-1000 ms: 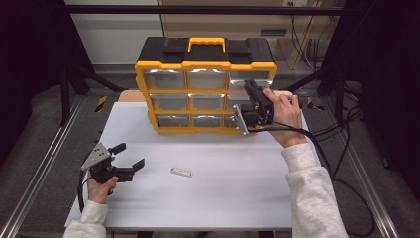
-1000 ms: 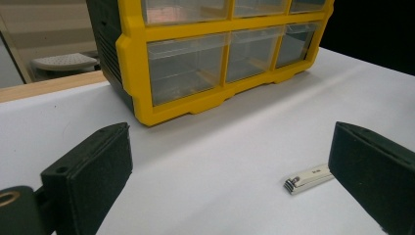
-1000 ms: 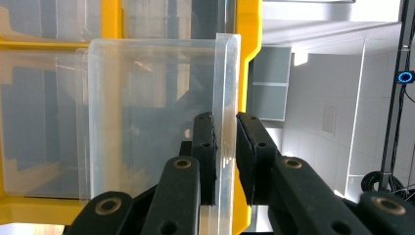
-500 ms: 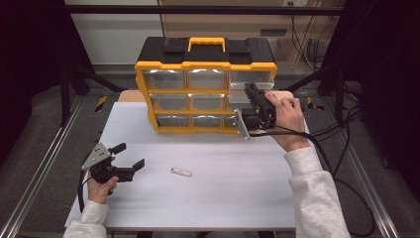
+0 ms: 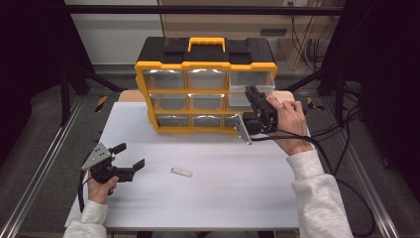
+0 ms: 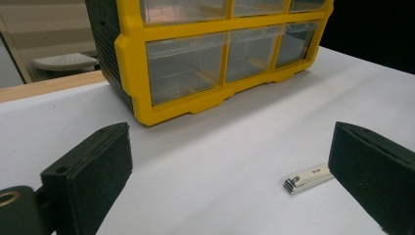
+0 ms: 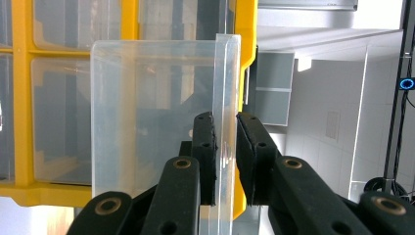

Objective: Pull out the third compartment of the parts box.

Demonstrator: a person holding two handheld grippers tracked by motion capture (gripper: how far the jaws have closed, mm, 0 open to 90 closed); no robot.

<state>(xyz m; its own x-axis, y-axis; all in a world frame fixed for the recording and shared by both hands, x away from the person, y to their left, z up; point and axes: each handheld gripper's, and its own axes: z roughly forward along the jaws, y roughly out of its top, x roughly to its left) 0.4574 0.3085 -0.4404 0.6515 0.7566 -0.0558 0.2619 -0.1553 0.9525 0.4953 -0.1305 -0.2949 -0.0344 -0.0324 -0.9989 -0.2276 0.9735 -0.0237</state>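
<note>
Clamping a clear drawer's (image 7: 156, 117) front wall, the right tool (image 7: 224, 147) shows no readable writing nearby.

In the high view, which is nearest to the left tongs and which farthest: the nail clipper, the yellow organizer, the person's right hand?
1. Nail clipper, on the white table just right of the left tongs.
2. Yellow organizer, behind, at the table's far edge.
3. Right hand, far right.
</note>
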